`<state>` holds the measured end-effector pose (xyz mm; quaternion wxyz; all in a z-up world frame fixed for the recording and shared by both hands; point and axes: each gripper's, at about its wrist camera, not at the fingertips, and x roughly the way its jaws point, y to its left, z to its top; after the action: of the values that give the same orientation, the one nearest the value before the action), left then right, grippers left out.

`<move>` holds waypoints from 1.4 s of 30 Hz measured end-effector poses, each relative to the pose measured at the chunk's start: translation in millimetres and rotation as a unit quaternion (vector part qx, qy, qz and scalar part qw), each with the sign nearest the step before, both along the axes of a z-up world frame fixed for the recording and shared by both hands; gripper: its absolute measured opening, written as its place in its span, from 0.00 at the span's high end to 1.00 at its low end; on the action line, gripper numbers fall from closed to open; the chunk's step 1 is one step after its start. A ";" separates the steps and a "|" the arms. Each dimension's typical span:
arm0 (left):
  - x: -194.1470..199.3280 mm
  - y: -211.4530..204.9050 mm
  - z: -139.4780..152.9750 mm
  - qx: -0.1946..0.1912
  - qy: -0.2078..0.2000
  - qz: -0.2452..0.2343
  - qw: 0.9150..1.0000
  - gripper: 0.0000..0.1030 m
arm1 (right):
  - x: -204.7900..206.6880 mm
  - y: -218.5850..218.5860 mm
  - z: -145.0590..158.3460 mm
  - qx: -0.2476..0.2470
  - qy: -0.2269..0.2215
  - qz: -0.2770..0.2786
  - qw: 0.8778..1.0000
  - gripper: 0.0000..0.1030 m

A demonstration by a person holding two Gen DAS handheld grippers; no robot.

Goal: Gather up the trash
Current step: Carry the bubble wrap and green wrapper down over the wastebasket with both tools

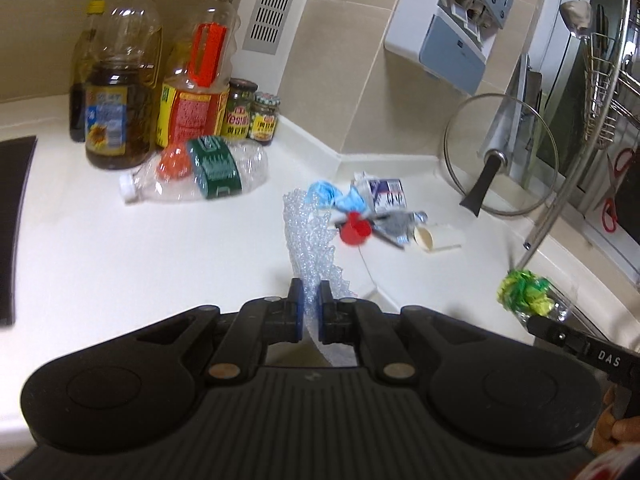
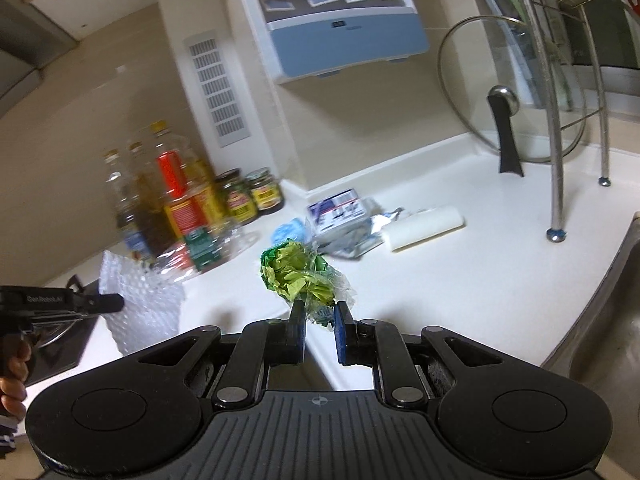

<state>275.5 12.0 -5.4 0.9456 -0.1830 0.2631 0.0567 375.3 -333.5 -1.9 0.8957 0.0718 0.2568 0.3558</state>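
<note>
Left gripper [image 1: 309, 300] is clamped on a strip of bubble wrap [image 1: 306, 232] above the counter [image 1: 120, 248]; right gripper [image 2: 319, 316] pinches a crumpled green wrapper [image 2: 298, 278], whose lower end is hidden between the pads

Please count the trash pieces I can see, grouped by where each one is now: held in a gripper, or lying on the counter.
Held in a gripper: 2, bubble wrap, green wrapper
Lying on the counter: 6, crushed plastic bottle, blue glove, carton, red cap, foil wrapper, paper cup
Total: 8
</note>
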 end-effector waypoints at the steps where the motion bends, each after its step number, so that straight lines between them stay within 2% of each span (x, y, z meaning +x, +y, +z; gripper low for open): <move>1: -5.9 -3.3 -1.5 -0.002 0.003 0.001 1.000 0.95 | -3.7 -0.7 -0.8 0.000 0.002 0.006 1.000 0.86; 9: -48.6 -26.1 -22.2 -0.008 0.034 0.005 0.999 0.95 | -34.3 2.2 -17.3 -0.008 0.027 0.055 0.998 0.86; 21: -81.0 -34.6 -82.1 -0.029 0.110 0.010 0.994 0.95 | -66.7 28.4 -70.5 -0.053 0.083 0.109 0.989 0.86; 31: -73.9 -21.3 -129.7 -0.047 0.162 -0.006 0.986 0.95 | -70.3 41.3 -111.7 -0.097 0.124 0.092 0.983 0.86; 42: -41.3 -20.3 -205.5 -0.063 0.212 -0.010 0.975 0.95 | -59.3 53.4 -175.4 -0.142 0.173 0.074 0.972 0.86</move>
<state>234.1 -8.3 -210.9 0.8552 -0.2233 0.4626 0.0686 316.0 -280.1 -177.3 0.8101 -0.0150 0.4600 0.3632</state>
